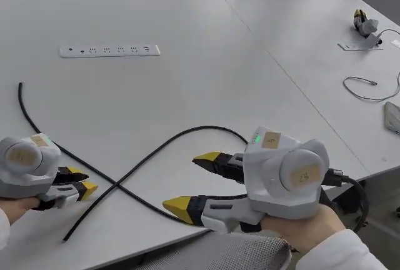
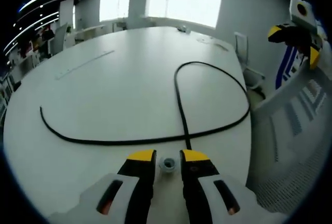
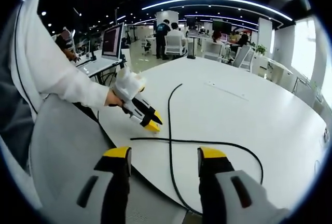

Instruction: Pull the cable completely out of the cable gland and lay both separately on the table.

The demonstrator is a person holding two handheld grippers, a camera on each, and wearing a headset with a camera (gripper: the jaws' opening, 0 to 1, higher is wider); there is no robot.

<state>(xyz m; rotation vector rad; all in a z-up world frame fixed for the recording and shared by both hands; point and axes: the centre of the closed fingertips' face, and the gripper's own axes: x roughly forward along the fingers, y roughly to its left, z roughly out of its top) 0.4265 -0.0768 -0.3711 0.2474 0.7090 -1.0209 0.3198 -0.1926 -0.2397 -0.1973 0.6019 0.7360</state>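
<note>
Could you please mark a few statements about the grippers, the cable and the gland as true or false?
1. The left gripper has the cable gland between its jaws. True.
2. The right gripper is shut on the cable. False: its jaws stand open and hold nothing.
3. The cable crosses over itself on the table. True.
4. The power strip lies on top of the cable. False: it lies apart from the cable, farther back on the table.
</note>
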